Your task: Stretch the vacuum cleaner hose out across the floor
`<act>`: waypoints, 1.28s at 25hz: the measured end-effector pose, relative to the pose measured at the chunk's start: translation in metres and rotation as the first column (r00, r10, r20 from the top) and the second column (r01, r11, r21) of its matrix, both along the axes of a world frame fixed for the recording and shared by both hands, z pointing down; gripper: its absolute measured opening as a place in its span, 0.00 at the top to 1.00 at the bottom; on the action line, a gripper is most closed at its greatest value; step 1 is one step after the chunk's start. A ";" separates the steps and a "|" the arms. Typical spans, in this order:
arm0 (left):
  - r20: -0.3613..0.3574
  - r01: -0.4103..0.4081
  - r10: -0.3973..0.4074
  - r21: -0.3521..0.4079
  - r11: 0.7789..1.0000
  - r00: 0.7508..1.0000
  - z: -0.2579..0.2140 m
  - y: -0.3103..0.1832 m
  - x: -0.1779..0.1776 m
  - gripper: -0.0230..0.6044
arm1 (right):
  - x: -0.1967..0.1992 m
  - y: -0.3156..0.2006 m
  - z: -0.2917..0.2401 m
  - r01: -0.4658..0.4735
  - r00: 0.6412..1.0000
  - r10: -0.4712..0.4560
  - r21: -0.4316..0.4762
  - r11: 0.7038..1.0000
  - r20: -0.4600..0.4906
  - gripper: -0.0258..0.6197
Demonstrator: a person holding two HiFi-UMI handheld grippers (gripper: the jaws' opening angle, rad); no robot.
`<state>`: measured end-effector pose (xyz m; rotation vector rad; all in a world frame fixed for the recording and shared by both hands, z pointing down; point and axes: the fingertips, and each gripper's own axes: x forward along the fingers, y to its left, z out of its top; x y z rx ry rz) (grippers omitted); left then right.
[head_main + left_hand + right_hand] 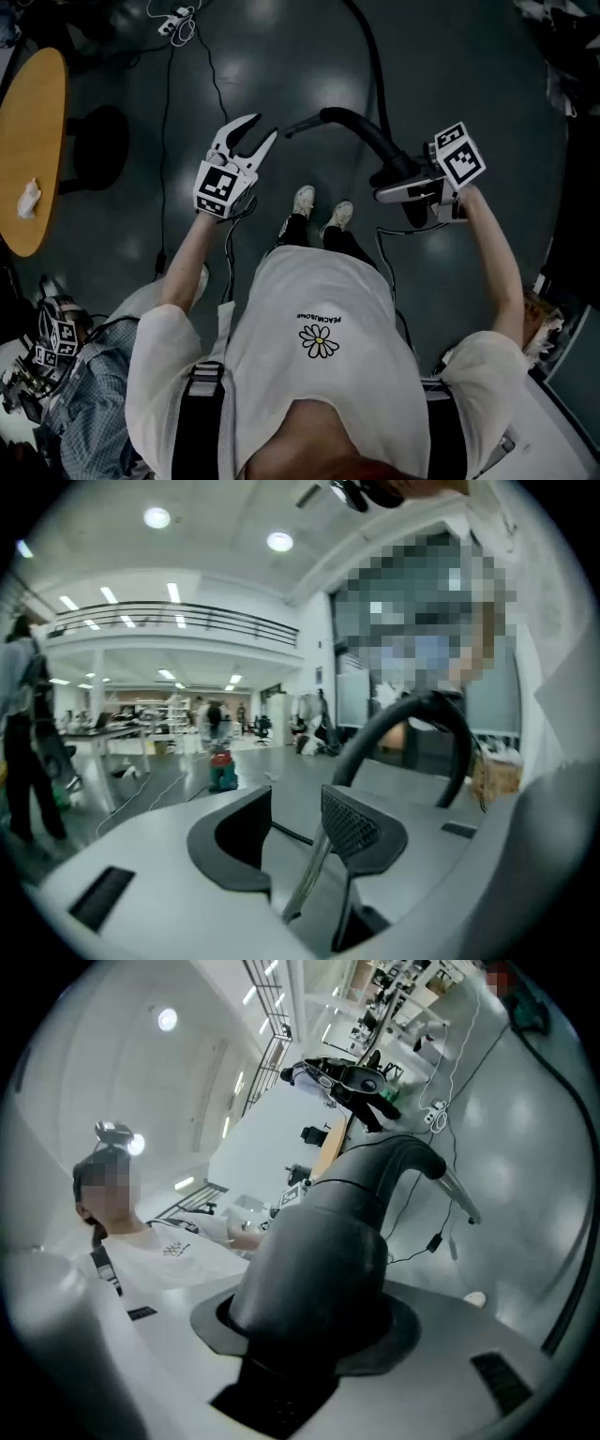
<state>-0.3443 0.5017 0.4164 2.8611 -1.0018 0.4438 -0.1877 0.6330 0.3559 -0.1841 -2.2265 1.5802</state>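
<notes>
right gripper (386, 185) is clamped on the thick black curved end of the vacuum hose (361, 131) – its own view shows the jaws pressed round the dark tube (319, 1251). the hose is lifted off the grey floor (469, 75), its thin metal tip pointing left, while its far part trails away across the floor. left gripper (261, 131) stands spread and pinches nothing – the metal tip lies just right of its jaws. a round wooden table (28, 141) sits far left.
</notes>
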 end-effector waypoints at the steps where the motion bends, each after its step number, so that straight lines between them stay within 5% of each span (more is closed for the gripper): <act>1: -0.059 0.076 -0.078 -0.025 0.997 0.995 -0.005 -0.010 -0.014 0.72 | -0.011 -0.003 0.001 -0.020 0.999 0.021 0.041 0.999 -0.029 0.62; 3: -0.165 0.163 -0.170 -0.055 0.985 0.972 -0.017 -0.020 -0.022 0.72 | -0.036 -0.011 0.007 -0.071 0.993 0.084 0.139 0.988 -0.087 0.62; 5: -0.231 0.153 -0.164 -0.065 0.986 0.959 -0.029 -0.019 -0.008 0.72 | -0.054 -0.027 0.007 -0.184 0.974 0.207 0.218 0.958 -0.087 0.62; 7: -0.271 0.105 -0.121 -0.074 0.992 0.955 -0.038 -0.013 0.013 0.72 | -0.062 -0.048 -0.005 -0.363 0.927 0.375 0.240 0.900 -0.005 0.62; 10: -0.342 0.064 -0.093 -0.097 0.993 0.935 -0.049 -0.003 0.031 0.72 | -0.064 -0.068 -0.035 -0.586 0.810 0.564 0.216 0.781 0.160 0.62; 13: -0.368 0.078 -0.098 -0.070 0.995 0.925 -0.064 0.011 0.042 0.72 | -0.064 -0.063 -0.059 -0.670 0.742 0.622 0.229 0.706 0.251 0.62; 18: -0.350 0.078 -0.078 -0.012 0.997 0.934 -0.087 0.064 0.061 0.72 | -0.060 -0.012 -0.085 -0.761 0.635 0.673 0.160 0.628 0.380 0.62; 32: -0.214 0.027 -0.001 0.119 0.993 0.977 -0.120 0.308 0.061 0.72 | -0.089 0.229 -0.136 -0.781 0.555 0.595 0.116 0.614 0.581 0.62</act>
